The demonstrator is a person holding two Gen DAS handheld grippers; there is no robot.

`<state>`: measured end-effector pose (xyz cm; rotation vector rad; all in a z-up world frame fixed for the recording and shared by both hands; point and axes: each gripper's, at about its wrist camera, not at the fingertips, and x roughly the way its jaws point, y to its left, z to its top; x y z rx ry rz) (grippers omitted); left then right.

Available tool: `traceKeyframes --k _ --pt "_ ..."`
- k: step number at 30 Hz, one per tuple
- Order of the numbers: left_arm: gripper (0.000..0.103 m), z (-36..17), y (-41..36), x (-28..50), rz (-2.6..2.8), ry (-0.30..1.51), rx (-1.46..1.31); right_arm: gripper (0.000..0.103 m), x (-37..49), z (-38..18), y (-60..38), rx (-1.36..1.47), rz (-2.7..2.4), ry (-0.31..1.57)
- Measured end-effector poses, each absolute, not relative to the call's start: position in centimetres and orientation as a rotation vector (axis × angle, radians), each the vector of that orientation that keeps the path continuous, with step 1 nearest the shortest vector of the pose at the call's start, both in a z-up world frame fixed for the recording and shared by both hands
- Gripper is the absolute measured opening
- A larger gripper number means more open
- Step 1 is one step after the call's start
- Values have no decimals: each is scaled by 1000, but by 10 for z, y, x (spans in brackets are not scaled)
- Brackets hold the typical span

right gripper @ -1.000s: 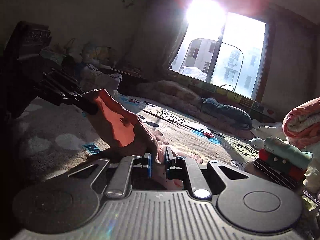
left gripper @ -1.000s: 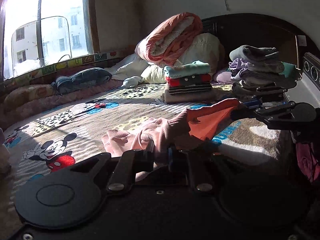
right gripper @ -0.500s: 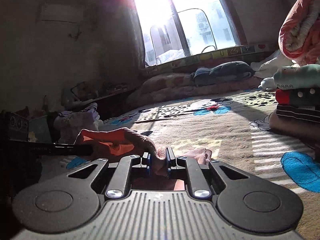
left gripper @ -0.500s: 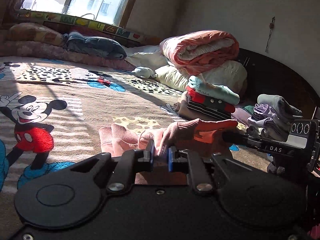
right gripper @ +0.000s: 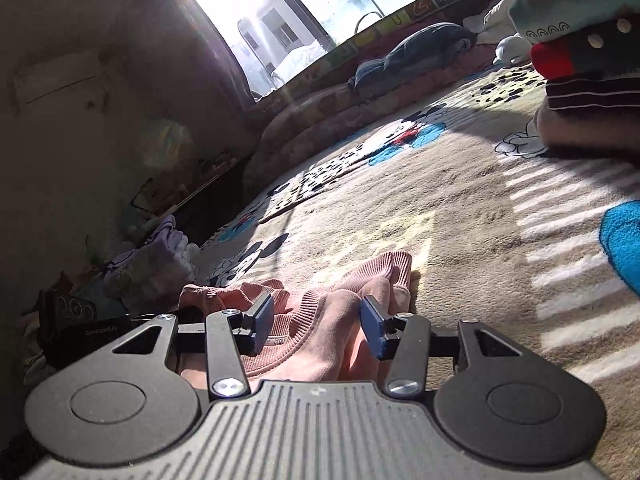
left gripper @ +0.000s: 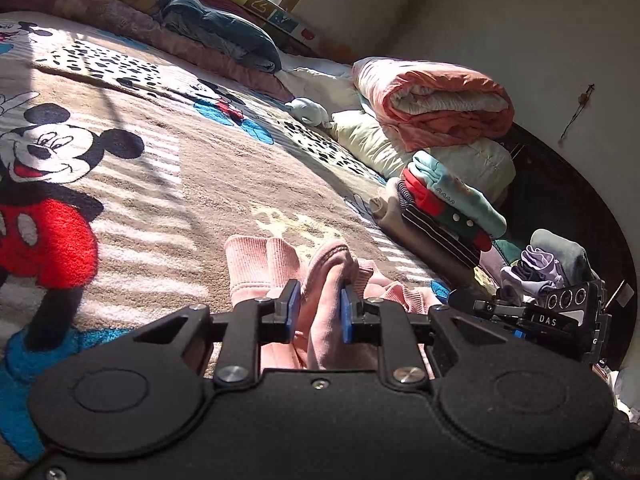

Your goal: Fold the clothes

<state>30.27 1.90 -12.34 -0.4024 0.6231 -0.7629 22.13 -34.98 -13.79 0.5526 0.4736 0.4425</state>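
Sunlit bedding fills both views: a cartoon-mouse blanket [left gripper: 132, 168] is spread over the bed, and the folding is done on it. At the left tongs [left gripper: 319, 307] the blue pads are seen drawn close together, with a fold of the pink garment [left gripper: 328, 276] pinched between them. At the right tongs [right gripper: 318, 322] the pads are held wide apart; the garment's ribbed hem lies between them on the blanket, and nothing is clamped. The pink garment [right gripper: 340, 312] is bunched low on the blanket directly in front of both tools, its ribbed cuffs pointing away. In the left view the right tool's body, marked DAS, is seen just beside the garment. Farther off, a stack of folded clothes [left gripper: 444, 212] is set on the blanket, with a rolled orange quilt [left gripper: 432, 100] resting on a pale pillow behind it. A dark blue bundle [right gripper: 412, 52] is laid along the bed's far edge under the bright window [right gripper: 312, 8].
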Motion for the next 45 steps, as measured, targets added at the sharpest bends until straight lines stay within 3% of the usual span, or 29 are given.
traceKeyframes --k 2,5,15,32,33,34,37,38,40,45 --pt "15 -127 20 306 -756 641 -427 14 223 -141 -350 558 443 481" --pt "9 -133 25 312 -758 675 -526 8 223 -142 -347 560 438 482" --pt "7 -125 38 338 -783 651 -755 6 232 -117 -367 629 428 294" --pt "7 -166 39 381 -660 816 -888 6 292 -162 -375 762 337 440" --pt "9 -169 39 382 -638 834 -894 6 292 -164 -375 766 329 451" --pt "19 -172 38 383 -616 852 -899 6 293 -165 -376 769 316 463" --pt "20 -171 41 382 -624 845 -914 9 294 -168 -376 769 287 495" --pt "27 -164 43 380 -608 822 -879 16 295 -168 -376 766 279 503" --pt "40 -149 48 375 -577 775 -810 17 287 -157 -375 724 266 449" --pt "40 -110 35 351 -566 556 -551 17 273 -120 -351 408 301 323"
